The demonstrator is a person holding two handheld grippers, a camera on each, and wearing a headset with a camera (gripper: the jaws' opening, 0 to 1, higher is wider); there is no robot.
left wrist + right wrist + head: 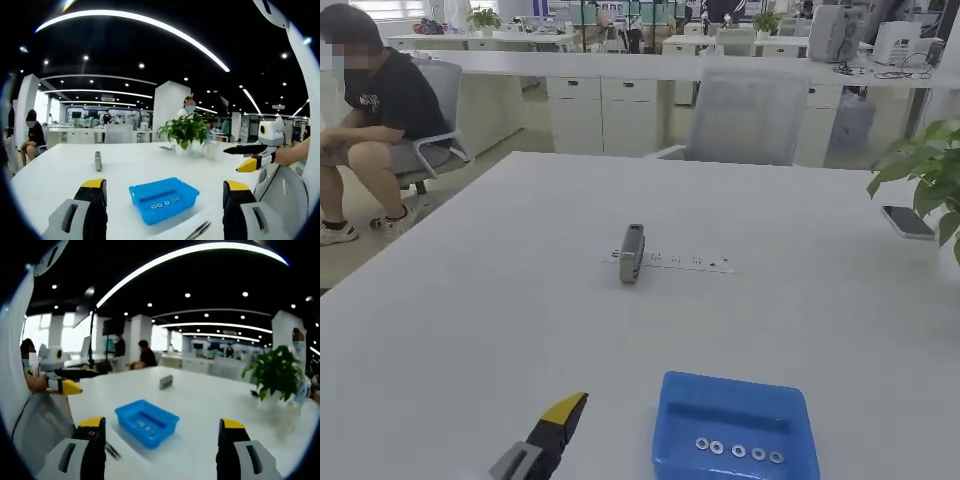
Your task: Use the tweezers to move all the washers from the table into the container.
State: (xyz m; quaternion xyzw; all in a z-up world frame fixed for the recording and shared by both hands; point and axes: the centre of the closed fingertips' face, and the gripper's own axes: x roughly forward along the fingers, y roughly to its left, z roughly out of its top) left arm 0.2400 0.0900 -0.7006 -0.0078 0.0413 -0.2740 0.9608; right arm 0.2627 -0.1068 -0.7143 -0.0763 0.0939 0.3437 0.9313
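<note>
as the left tongs (164, 184) gape, washers (165, 203) lie ahead inside the container (150, 215).

The left gripper (164, 185) is showing two thick black jaws capped in yellow, each rising from a pale grey block with a dark slot. The right gripper (161, 422) is wearing the same colours. In the head view a gripper (565, 412) is showing a yellow tip on black, with grey behind

The left gripper (164, 184) has its jaws spread wide, and the blue container (150, 214) sits between them with five washers (165, 202) in a row. Tweezers (199, 231) lie at its five o'clock (partly cut off). The right gripper (234, 159) hovers at three o'clock.
</note>
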